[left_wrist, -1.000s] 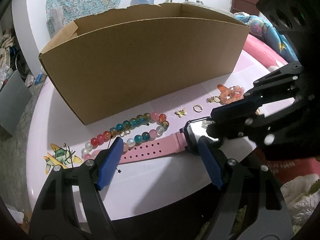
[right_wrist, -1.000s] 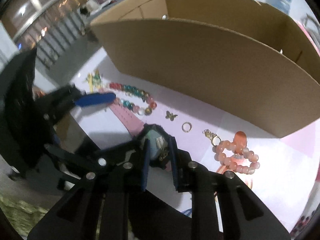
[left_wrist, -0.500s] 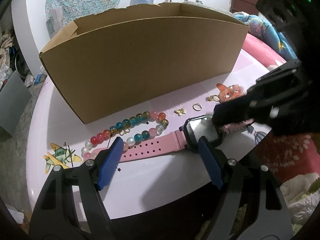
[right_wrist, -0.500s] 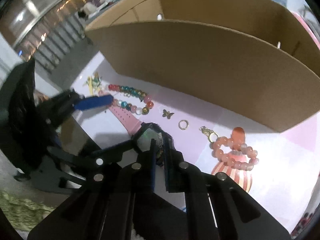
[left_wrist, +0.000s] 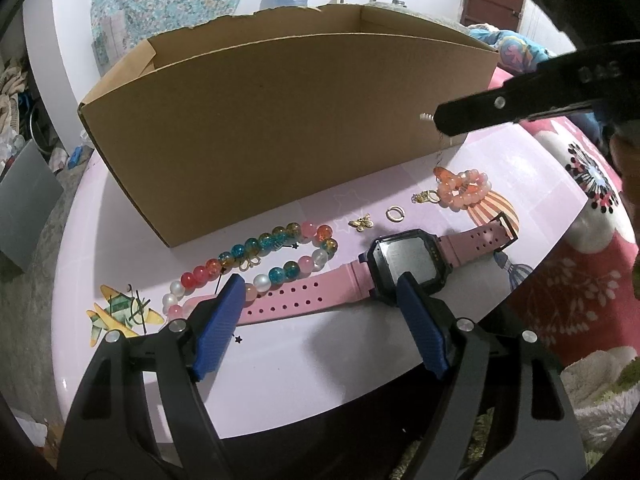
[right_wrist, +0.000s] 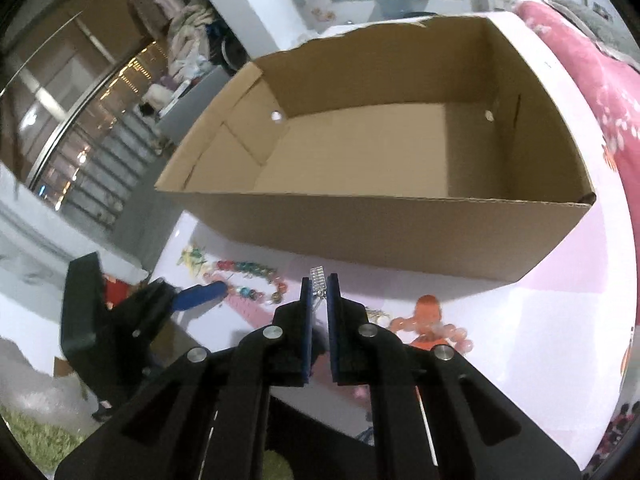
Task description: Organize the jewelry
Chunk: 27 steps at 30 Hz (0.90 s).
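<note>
Now lifted off the table [left_wrist: 304, 364]: small silver trinket [right_wrist: 318, 280] pinched in right gripper [right_wrist: 319, 286], up from beside pink watch [left_wrist: 404, 264], facing empty cardboard box [right_wrist: 384, 240] at 12 o'clock. Drop-in likely next. Left gripper [left_wrist: 318, 300] spread wide, holding nothing, over watch strap. Left on table: multicolour bead bracelet [left_wrist: 256, 264] at 10, butterfly charm [left_wrist: 361, 222], ring [left_wrist: 395, 213], peach bracelet [left_wrist: 464, 189] at 2. Box's near wall in the way.

dim indoor light, cool purple cast; strong fisheye bending, black vignette corners; right wrist view slightly motion-blurred.
</note>
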Each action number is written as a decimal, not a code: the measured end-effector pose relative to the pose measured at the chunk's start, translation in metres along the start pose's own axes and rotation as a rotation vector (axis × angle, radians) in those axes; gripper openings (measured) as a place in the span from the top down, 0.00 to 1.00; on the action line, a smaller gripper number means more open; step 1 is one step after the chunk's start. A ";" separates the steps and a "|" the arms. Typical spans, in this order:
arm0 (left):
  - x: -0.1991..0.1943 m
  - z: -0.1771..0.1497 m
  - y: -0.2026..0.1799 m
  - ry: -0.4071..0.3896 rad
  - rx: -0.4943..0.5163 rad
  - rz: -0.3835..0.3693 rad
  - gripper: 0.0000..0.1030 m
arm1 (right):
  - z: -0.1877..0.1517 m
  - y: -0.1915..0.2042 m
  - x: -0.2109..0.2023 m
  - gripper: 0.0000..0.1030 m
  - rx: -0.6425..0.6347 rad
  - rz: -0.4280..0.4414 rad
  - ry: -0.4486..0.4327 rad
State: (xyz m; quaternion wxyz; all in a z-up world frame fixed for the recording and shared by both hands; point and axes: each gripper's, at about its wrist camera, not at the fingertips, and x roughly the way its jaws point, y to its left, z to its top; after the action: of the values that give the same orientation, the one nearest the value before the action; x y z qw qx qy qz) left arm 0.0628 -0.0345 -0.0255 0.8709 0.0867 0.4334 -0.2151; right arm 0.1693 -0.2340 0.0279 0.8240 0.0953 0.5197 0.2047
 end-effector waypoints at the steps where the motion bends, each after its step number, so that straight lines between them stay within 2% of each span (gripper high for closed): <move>1: 0.000 0.000 0.000 0.004 -0.004 0.000 0.25 | -0.001 -0.002 0.003 0.91 0.004 -0.035 0.006; 2: 0.000 0.000 0.001 0.006 -0.006 -0.001 0.25 | 0.000 -0.003 0.005 0.89 0.001 -0.048 0.012; 4: -0.001 -0.001 0.000 0.012 0.000 0.009 0.22 | -0.003 -0.004 0.003 0.69 -0.001 -0.071 0.006; 7: -0.007 -0.002 -0.002 0.001 0.007 0.022 0.19 | -0.011 -0.001 -0.008 0.57 -0.006 -0.080 -0.036; 11: -0.025 -0.005 -0.002 -0.051 -0.010 0.017 0.14 | -0.023 0.005 -0.020 0.48 -0.033 -0.149 -0.077; 13: -0.035 -0.007 0.001 -0.081 -0.040 0.007 0.13 | -0.029 0.012 -0.026 0.36 -0.063 -0.202 -0.100; 17: -0.044 -0.018 0.006 -0.043 -0.120 -0.011 0.12 | -0.040 0.033 -0.044 0.16 -0.162 -0.303 -0.179; 19: -0.053 -0.027 0.008 -0.036 -0.150 -0.025 0.12 | -0.044 0.039 -0.052 0.06 -0.183 -0.326 -0.219; 21: -0.063 -0.034 0.013 -0.047 -0.196 -0.051 0.12 | -0.050 0.044 -0.059 0.06 -0.178 -0.348 -0.247; 23: -0.073 -0.040 0.021 -0.073 -0.253 -0.128 0.11 | -0.056 0.046 -0.063 0.06 -0.137 -0.346 -0.258; 25: -0.080 -0.044 0.023 -0.094 -0.275 -0.170 0.08 | -0.066 0.045 -0.069 0.06 -0.081 -0.338 -0.276; 27: -0.091 -0.047 0.021 -0.112 -0.268 -0.177 0.08 | -0.076 0.047 -0.076 0.06 -0.032 -0.344 -0.306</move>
State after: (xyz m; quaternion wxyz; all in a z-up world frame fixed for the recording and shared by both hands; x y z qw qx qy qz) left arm -0.0101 0.0269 0.0167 0.8750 -0.0807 0.4149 -0.2358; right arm 0.0618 -0.2296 0.0742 0.9174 0.0222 0.3938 0.0523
